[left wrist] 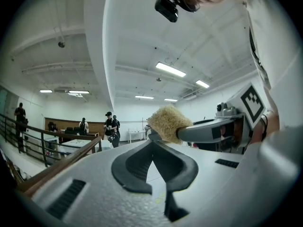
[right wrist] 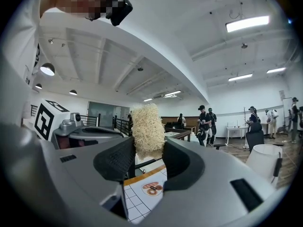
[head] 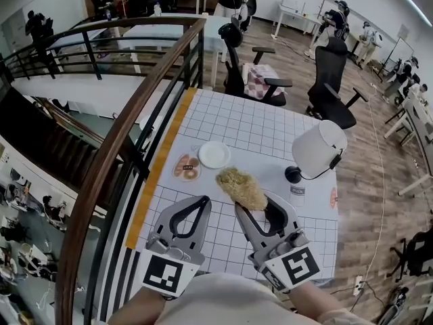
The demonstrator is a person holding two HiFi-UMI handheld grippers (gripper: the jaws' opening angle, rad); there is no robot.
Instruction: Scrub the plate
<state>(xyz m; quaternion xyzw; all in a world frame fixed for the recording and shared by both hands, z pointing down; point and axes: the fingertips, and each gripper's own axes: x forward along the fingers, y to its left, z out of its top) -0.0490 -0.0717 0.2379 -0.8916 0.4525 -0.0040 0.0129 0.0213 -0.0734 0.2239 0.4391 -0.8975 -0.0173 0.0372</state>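
While the right gripper clamps the scrubber aloft, the left gripper hovers alongside, closed.

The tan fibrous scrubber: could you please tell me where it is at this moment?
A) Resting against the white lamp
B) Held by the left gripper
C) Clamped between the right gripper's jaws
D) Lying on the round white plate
C: the right gripper view shows the tan fibrous scrubber pinched between the jaws of the right gripper, while the left gripper is shut on nothing and the round white plate lies bare.
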